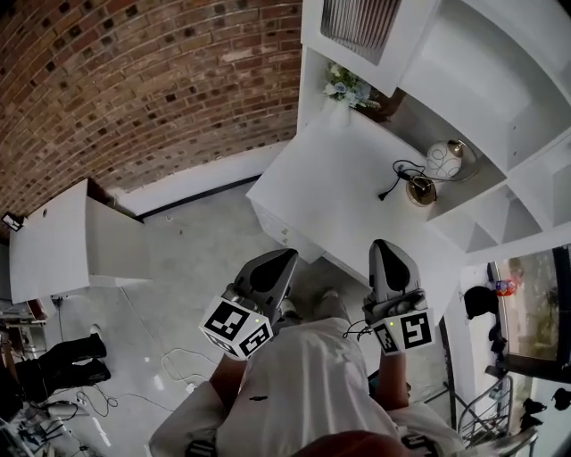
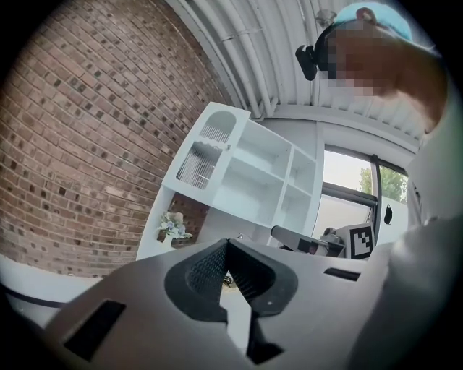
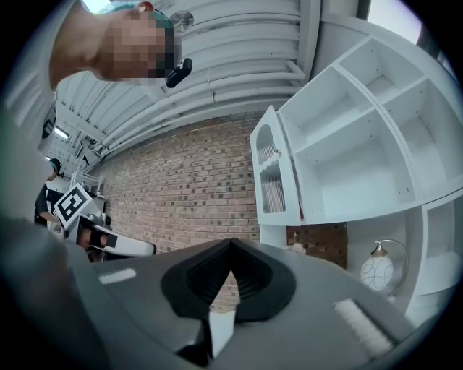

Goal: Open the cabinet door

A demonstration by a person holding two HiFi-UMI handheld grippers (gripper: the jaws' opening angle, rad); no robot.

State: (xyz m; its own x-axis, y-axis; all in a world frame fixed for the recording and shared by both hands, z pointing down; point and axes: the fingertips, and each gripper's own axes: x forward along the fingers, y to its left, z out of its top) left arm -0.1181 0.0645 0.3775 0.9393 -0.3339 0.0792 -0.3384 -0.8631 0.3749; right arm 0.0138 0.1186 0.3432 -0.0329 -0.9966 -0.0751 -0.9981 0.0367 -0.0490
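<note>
left gripper [image 1: 284, 259] pinched together, empty | right gripper [image 1: 382, 245] likewise | 1 cabinet door [image 1: 357, 27] | 1 lamp [image 1: 443, 159]

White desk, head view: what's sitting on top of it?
On the white desk: a flower bouquet at the back corner, a round white lamp and a black cord beside it. The right gripper covers part of the near edge, so that spot can't be checked.
</note>
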